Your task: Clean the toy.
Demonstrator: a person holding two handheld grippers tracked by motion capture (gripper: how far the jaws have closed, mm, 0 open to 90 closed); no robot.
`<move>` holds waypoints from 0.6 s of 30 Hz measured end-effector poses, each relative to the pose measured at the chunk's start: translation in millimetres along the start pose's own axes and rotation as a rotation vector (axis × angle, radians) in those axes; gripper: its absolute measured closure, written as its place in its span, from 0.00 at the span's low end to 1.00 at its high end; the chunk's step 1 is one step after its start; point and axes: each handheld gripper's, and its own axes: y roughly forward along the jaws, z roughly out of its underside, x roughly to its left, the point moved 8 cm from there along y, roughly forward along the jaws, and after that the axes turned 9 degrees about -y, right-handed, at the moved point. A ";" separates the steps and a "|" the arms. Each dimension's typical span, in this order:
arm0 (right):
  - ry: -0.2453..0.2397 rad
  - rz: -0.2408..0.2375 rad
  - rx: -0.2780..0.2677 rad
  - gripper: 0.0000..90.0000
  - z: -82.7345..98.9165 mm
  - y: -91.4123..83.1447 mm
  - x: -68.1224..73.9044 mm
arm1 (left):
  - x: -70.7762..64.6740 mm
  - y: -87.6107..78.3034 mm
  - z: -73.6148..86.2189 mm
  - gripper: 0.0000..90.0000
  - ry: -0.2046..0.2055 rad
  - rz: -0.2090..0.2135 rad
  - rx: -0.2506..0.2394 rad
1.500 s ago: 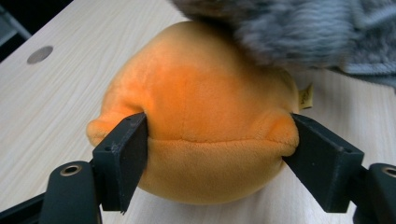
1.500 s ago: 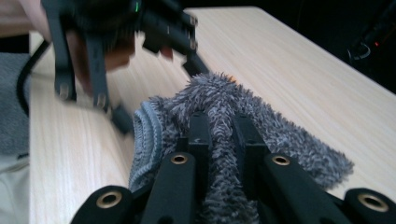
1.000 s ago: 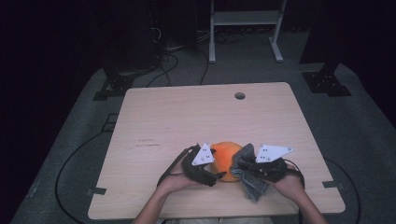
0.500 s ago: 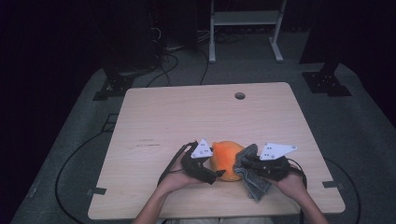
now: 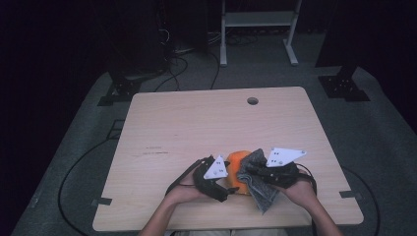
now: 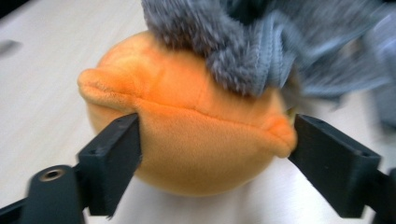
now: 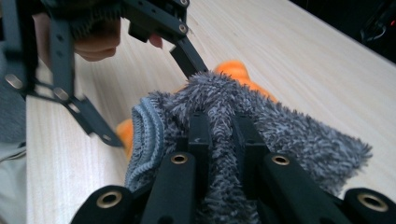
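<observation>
Wiping down an orange plush toy (image 5: 235, 163) with a grey cloth (image 7: 285, 135) here, at the near edge of the surface (image 5: 196, 123), a bit right of centre. Clamping the toy from both sides with the left gripper (image 5: 227, 183), having just been nipping the jaws in a touch, with the toy right between them and pressing against the pads. Pinching the cloth tight in the right gripper (image 7: 219, 125), with the jaws together on a fold, and draping it over the top and right side of the toy.

Going by that, probably worth keeping the left grip soft enough not to be squashing the toy out sideways, but firm enough to be stopping it rolling. Dragging the cloth in short strokes away from the left gripper rather than towards it, to avoid snagging the pile on those jaws. Also watching the loose tail of cloth hanging off to the near right, maybe gathering it in. Then turning the toy bit by bit for reaching the underside.
</observation>
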 end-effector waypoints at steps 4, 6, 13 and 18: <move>0.008 -0.021 -0.013 0.88 -1.0 2.4 7.8 | 3.7 2.5 -0.2 0.18 -0.015 -0.063 0.019; -0.010 -0.018 -0.009 0.88 -2.5 4.5 8.9 | 3.3 4.8 1.9 0.18 0.001 -0.085 0.031; 0.069 0.017 -0.005 0.88 18.9 -8.1 -13.7 | 3.7 3.3 5.0 0.22 0.021 -0.081 0.031; 0.144 0.040 0.012 0.88 39.7 -14.3 -25.4 | 11.4 2.1 -1.2 0.18 -0.092 -0.066 -0.007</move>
